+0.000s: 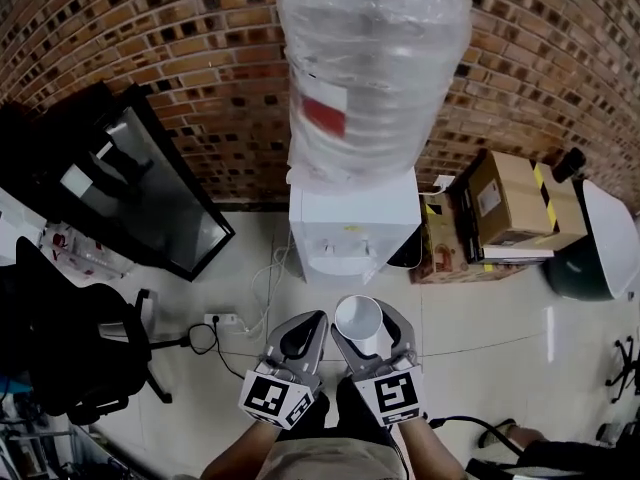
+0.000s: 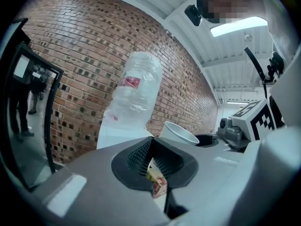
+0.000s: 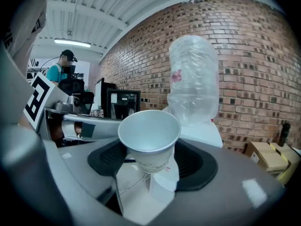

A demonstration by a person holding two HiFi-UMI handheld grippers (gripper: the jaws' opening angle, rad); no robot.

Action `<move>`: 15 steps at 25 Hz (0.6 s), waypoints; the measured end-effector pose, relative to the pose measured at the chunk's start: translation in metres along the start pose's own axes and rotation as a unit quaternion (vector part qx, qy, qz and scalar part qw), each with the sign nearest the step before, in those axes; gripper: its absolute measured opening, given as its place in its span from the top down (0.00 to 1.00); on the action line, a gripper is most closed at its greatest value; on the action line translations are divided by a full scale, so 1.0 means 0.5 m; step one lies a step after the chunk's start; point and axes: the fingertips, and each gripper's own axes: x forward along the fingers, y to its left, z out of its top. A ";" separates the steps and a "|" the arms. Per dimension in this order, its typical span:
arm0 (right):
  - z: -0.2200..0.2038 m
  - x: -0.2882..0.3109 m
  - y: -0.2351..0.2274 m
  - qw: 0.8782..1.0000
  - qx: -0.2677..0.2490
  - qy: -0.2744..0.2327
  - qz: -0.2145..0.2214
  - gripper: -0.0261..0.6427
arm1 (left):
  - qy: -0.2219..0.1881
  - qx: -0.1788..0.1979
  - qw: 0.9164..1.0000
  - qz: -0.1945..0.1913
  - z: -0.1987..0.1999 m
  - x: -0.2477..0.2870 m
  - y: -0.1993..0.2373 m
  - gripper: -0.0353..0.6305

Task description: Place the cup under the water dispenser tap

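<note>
A white paper cup (image 1: 358, 318) stands upright and empty between the pads of my right gripper (image 1: 360, 326), which is shut on its lower wall. In the right gripper view the cup (image 3: 149, 135) fills the middle, with the white water dispenser (image 3: 201, 132) and its clear bottle (image 3: 194, 79) beyond it. In the head view the dispenser (image 1: 355, 218) stands against the brick wall, its taps (image 1: 345, 252) just ahead of the cup, with a gap of floor between. My left gripper (image 1: 303, 330) hovers beside the right one, jaws together and holding nothing; its own view shows the cup (image 2: 178, 133) at its right.
A black screen panel (image 1: 150, 188) leans at the left near an office chair (image 1: 60, 338). A power strip (image 1: 222, 320) with cables lies on the floor left of the dispenser. Cardboard boxes (image 1: 510, 203) and a dark bin (image 1: 585, 263) sit to the right.
</note>
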 end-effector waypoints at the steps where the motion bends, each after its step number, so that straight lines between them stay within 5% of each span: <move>1: -0.007 0.009 -0.009 1.000 0.001 0.003 0.002 0.48 | 0.001 0.001 1.000 0.004 -0.003 0.011 0.004 0.96; 15: -0.150 0.156 -0.036 1.000 -0.004 0.009 -0.019 0.48 | 0.005 -0.009 0.999 0.034 -0.143 0.071 0.097 0.96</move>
